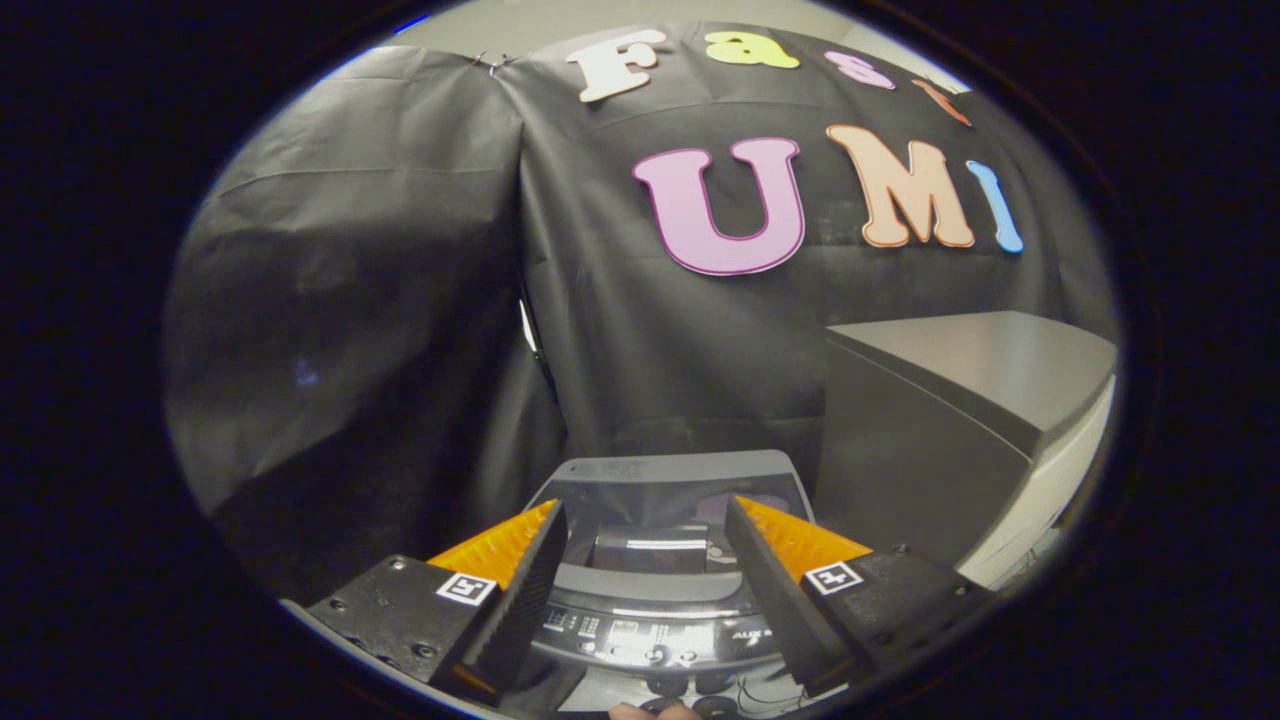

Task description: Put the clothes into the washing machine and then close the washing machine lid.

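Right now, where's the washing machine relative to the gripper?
In the gripper view, the washing machine sits below and just ahead of the open gripper, its control panel between the fingers, with a grey cabinet to its right.

Washer (660, 560): hard plastic, smooth. Lid (668, 480) has a semi-gloss sheen and mirrors the wall. The control panel (655, 630), at 6 o'clock of the lid, is glossier, with bright streaks of glare. Gripper (645, 520) spread wide over it, nothing held: fingers (520, 590) ribbed and matt on their inner faces, mounts matt with small metal screws and paper-like tags. Wall (400, 300): thin matt black cloth, creased, with a faint sheen on the folds. Cabinet (960, 400) at 3 o'clock of the washer: smooth matt grey top, looks like laminate; cannot tell for sure.
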### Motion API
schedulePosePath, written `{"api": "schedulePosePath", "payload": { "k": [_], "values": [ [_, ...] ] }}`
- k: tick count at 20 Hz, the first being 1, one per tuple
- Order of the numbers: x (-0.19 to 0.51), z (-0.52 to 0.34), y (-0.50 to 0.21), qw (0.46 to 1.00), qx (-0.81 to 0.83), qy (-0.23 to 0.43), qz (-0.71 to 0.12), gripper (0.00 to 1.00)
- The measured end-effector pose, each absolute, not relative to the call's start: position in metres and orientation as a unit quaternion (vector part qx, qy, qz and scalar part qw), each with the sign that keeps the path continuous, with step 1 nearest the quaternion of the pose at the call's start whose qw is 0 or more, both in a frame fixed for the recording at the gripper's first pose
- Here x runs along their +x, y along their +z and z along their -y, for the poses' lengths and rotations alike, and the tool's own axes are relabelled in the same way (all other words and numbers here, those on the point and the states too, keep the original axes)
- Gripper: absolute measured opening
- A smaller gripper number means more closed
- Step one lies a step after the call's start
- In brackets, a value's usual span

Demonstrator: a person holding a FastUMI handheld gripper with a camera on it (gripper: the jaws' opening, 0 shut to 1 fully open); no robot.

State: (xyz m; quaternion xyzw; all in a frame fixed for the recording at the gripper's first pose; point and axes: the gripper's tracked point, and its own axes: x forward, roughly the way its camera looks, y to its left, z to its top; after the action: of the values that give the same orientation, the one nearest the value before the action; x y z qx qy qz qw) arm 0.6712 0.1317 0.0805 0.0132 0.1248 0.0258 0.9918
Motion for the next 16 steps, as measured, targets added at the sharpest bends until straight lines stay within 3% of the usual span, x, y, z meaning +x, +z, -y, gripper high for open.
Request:
{"api": "schedulePosePath", "payload": {
  "k": [16],
  "values": [
    [0.6, -0.101, 0.099, 0.998, -0.044, 0.005, -0.032, 0.96]
  ]
}}
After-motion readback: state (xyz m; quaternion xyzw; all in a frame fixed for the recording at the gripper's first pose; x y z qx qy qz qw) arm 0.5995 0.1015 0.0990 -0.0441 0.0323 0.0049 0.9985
